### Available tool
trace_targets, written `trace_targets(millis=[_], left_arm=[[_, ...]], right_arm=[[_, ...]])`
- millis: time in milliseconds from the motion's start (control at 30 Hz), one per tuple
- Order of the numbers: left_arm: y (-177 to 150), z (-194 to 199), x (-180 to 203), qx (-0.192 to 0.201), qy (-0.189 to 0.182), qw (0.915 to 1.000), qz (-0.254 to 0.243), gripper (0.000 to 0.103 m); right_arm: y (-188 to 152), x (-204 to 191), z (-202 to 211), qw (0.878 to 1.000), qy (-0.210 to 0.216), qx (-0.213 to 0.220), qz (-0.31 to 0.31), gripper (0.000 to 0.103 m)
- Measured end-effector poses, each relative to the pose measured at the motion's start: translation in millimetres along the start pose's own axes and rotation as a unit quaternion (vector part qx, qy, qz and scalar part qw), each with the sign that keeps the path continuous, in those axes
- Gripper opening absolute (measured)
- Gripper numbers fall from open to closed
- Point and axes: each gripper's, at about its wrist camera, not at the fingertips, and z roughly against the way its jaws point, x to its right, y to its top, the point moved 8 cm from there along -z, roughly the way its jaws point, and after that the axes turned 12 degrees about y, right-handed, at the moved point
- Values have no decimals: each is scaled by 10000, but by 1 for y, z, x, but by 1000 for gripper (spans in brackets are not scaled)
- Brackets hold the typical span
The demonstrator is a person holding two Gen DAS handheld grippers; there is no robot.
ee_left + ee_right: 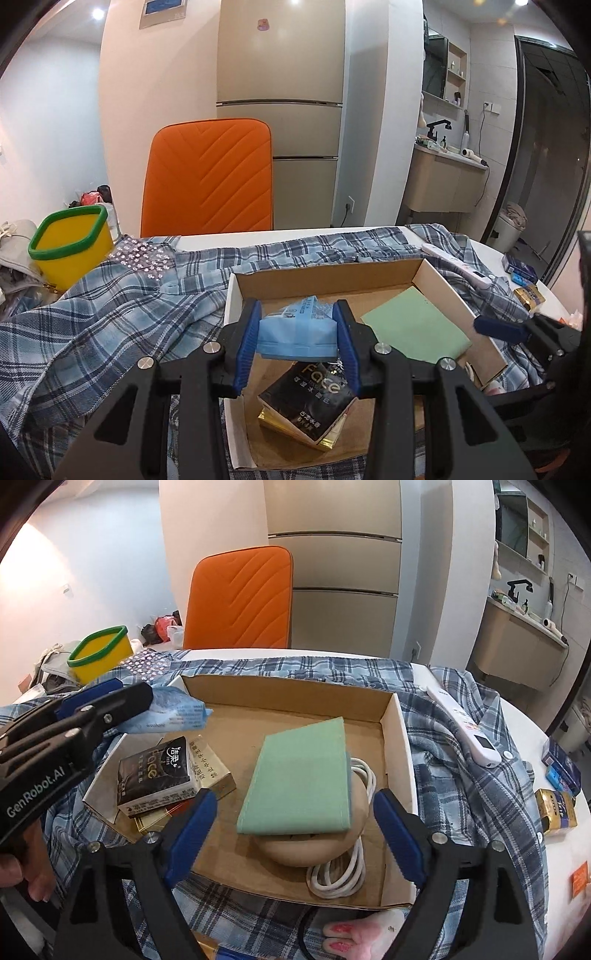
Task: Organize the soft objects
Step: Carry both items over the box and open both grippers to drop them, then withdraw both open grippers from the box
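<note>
My left gripper (pixel 298 328) is shut on a light blue tissue pack (pixel 297 338) and holds it above the left part of a shallow cardboard box (pixel 325 282). In the right wrist view the same pack (pixel 173 710) hangs over the box's left rim (pixel 397 738). Under it lie a black tissue pack (pixel 310 402) (pixel 155 771) on a gold box (pixel 214 771). A folded green cloth (pixel 301 779) rests on a beige round thing with a white cable (pixel 340 882). My right gripper (pixel 295 830) is open and empty at the box's near edge.
A blue plaid shirt (pixel 110 314) covers the white table. A yellow bin with green rim (pixel 70 243) stands at the far left. A white remote (pixel 465 727), small blue boxes (pixel 559 764) and a gold box (pixel 556 808) lie right. An orange chair (pixel 208 177) stands behind.
</note>
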Motion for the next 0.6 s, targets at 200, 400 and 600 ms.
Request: trace_targets(millis=[200, 400, 600], left_arm=[[-1, 2, 7, 78, -105, 9999, -102, 80], [5, 13, 5, 318, -70, 9995, -50, 87], [17, 39, -3, 613, -113, 9978, 217, 91]], right_arm=[[0, 10, 14, 9994, -299, 159, 3, 88], [4, 22, 28, 9983, -488, 329, -52, 88], [12, 22, 48, 9966, -568, 600, 16, 88]])
